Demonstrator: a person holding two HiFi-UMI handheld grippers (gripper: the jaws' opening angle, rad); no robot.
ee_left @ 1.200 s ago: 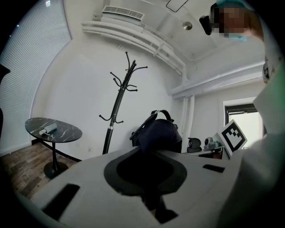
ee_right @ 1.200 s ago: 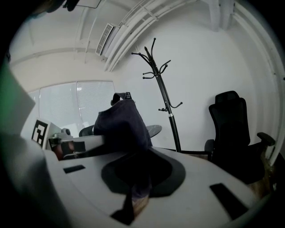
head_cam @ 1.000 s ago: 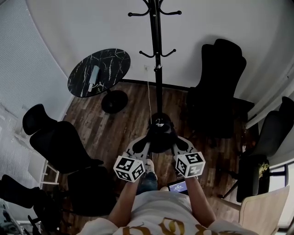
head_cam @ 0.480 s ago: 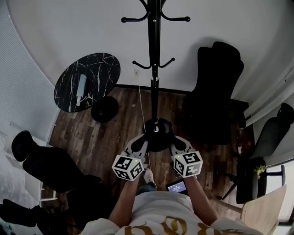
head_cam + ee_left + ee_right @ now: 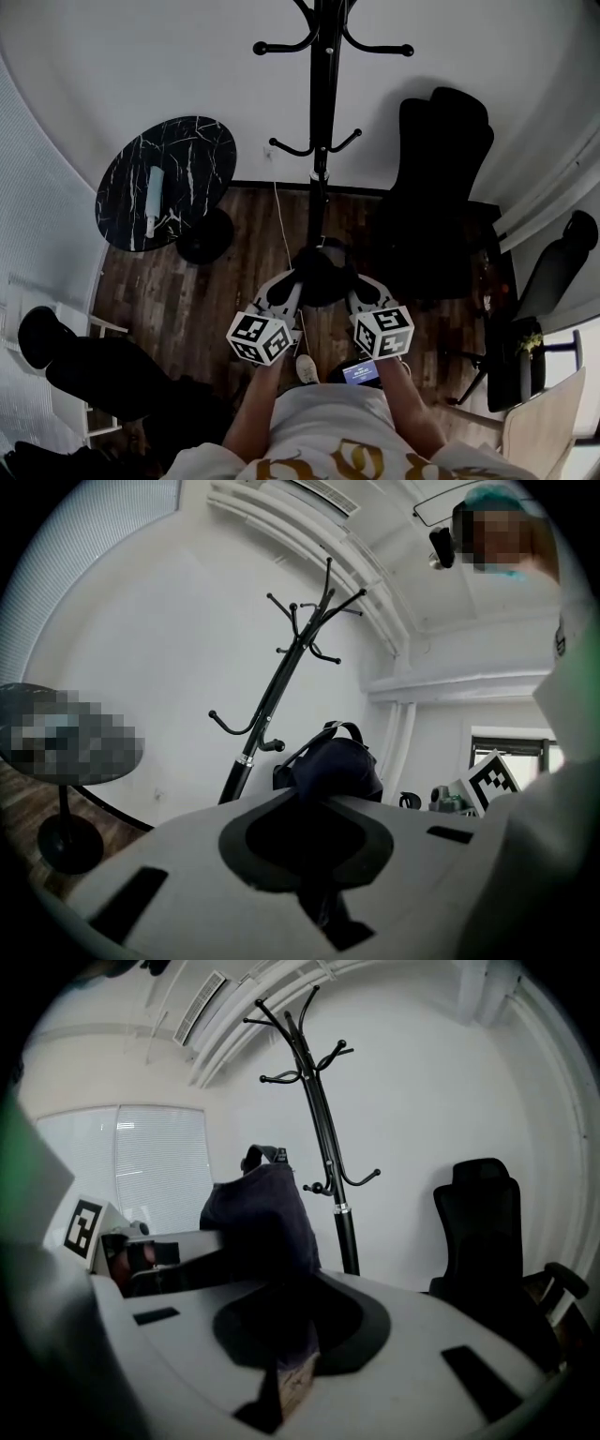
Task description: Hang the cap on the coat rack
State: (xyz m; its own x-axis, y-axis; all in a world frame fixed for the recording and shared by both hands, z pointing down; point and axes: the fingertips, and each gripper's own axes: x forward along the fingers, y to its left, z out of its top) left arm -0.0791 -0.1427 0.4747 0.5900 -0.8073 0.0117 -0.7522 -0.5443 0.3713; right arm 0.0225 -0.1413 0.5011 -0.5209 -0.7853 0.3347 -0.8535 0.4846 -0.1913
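A dark cap [image 5: 323, 277] hangs between my two grippers, in front of the black coat rack [image 5: 320, 141]. In the head view my left gripper [image 5: 289, 292] is shut on the cap's left side and my right gripper [image 5: 359, 292] is shut on its right side. The left gripper view has the cap [image 5: 333, 766] bulging above the left gripper [image 5: 314, 808], and the rack [image 5: 281, 682] leans behind it with bare hooks. Cap fabric [image 5: 262, 1213] and a label are pinched in the right gripper [image 5: 281, 1288], with the rack [image 5: 323, 1129] just beyond.
A round black marble table [image 5: 164, 183] stands to the left of the rack. On the rack's right is a black office chair [image 5: 441, 187]. More dark chairs sit at the lower left [image 5: 103, 370] and far right [image 5: 553, 272]. A thin white cable [image 5: 281, 225] hangs beside the pole.
Both grippers keep hold of the cap. The rack has drawn nearer in the head view, its upper hooks showing lower, while the table and left chairs have slid leftward and down.
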